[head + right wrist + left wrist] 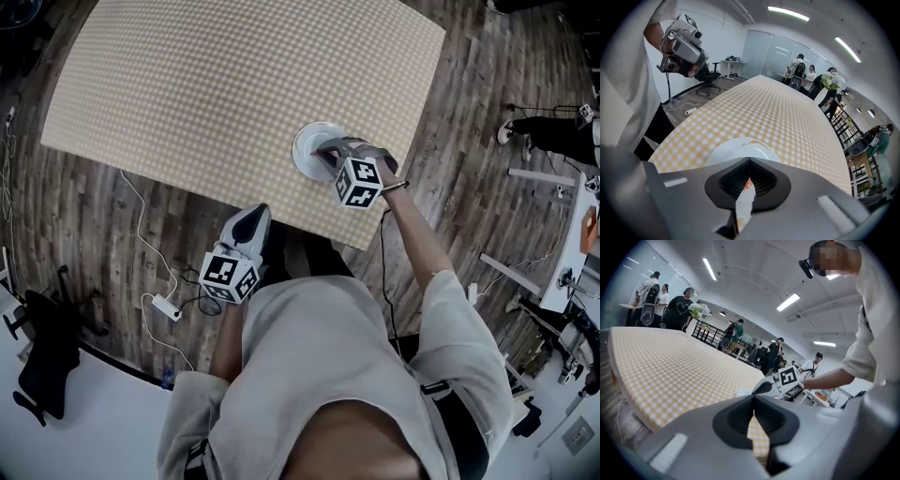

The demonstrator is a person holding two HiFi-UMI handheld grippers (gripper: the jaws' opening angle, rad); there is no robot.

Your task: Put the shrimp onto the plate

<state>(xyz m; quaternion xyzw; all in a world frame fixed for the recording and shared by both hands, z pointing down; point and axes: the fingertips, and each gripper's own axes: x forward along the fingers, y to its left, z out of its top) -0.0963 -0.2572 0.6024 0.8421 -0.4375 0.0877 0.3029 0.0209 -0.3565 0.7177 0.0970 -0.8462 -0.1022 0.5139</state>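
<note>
The shrimp (748, 184) shows only as an orange sliver in the slit just behind the right gripper's (750, 160) fingertips, against the white plate (736, 149). Too little shows to give its long axis. Those jaws are closed tip to tip. I judge the shrimp lies on the plate directly under the tips rather than pinched, though the sliver alone does not settle that. From the head view a reddish bit sits at the tips, inside the plate's rim, so the drop looks done and the next move is likely a straight lift away. The right forearm reaches forward with the gripper tipped steeply down over the plate. The left gripper (753, 397), jaws together on nothing, hangs back at the near edge of the cloth (234, 84), well apart, pointing shallowly across it.
</note>
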